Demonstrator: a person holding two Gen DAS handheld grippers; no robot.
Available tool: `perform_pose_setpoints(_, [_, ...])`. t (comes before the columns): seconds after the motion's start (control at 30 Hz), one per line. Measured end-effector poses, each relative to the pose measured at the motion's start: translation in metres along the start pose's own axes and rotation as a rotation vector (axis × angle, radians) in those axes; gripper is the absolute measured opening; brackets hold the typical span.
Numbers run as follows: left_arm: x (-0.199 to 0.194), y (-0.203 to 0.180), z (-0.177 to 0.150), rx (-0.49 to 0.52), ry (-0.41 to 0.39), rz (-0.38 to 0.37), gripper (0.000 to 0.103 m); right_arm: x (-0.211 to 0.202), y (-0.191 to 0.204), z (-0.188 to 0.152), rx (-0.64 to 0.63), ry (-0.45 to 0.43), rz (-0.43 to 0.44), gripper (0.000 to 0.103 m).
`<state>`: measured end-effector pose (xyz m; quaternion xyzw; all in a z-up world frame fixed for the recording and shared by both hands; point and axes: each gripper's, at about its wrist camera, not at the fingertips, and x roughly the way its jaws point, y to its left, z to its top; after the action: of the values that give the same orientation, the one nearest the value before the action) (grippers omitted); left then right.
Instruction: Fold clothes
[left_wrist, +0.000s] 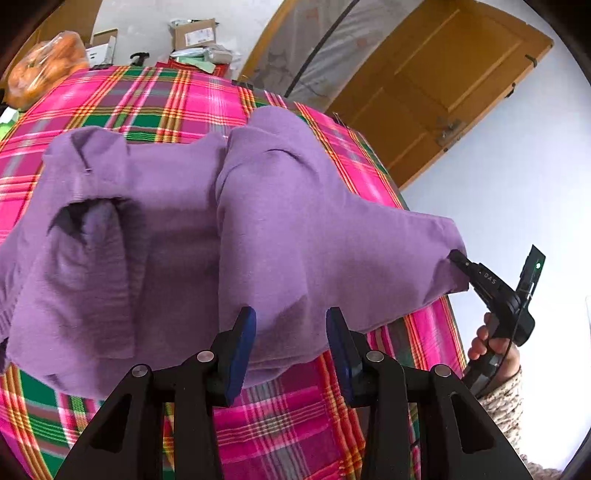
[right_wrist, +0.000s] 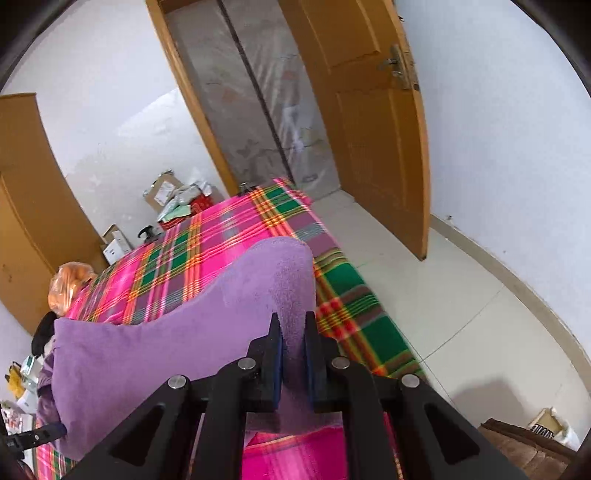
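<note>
The right tool (right_wrist: 293, 332) is clamped on a pinch of the purple garment (right_wrist: 184, 332), low in the middle of the right wrist view, with soft fabric squeezed between its blue pads. In the left wrist view the same tool (left_wrist: 456, 258) bites a corner of the cloth at the right edge of the frame, and a hand (left_wrist: 491, 343) in a knitted sleeve holds its grip. That pull seems meant to stretch the edge taut for a fold.

The left tool (left_wrist: 290, 332) stands with its jaws apart at the bottom centre, the near hem lying between its blue pads (left_wrist: 242, 347) but not pinched; it looks ready to take that edge.

The purple garment (left_wrist: 184, 229) is a fuzzy knit, bunched into rounded humps with a sleeve opening at the left. It lies on a bed covered by a plaid blanket (left_wrist: 147, 99) in pink, green and orange. A wooden door (right_wrist: 376, 129) stands at the upper right.
</note>
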<state>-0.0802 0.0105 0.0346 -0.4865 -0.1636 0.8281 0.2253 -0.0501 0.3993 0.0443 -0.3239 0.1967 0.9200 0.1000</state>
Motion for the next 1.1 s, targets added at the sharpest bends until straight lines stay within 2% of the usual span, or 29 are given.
perform_pose_setpoints(0.27, [0.014,-0.005,0.005,0.021,0.02,-0.023,0.04,0.0,-0.018,0.001,0.012,-0.01,-0.065,0.01])
perform_pose_setpoints(0.43, [0.009,-0.008,0.007,0.035,0.007,-0.041,0.04,0.008,-0.026,0.0,0.02,0.006,-0.11,0.01])
perform_pose_setpoints(0.6, [0.005,0.001,0.009,0.019,-0.007,-0.023,0.04,0.014,-0.027,-0.001,0.012,0.023,-0.14,0.01])
perform_pose_setpoints(0.73, [-0.002,0.011,0.01,0.001,-0.023,-0.012,0.04,0.017,-0.019,-0.001,-0.041,0.026,-0.189,0.011])
perform_pose_setpoints(0.83, [-0.014,0.024,0.008,-0.014,-0.045,0.004,0.04,0.019,-0.011,-0.002,-0.072,0.027,-0.223,0.011])
perform_pose_setpoints(1.1, [-0.049,0.057,0.002,-0.078,-0.107,0.079,0.04,0.012,-0.003,0.0,-0.06,0.037,-0.27,0.014])
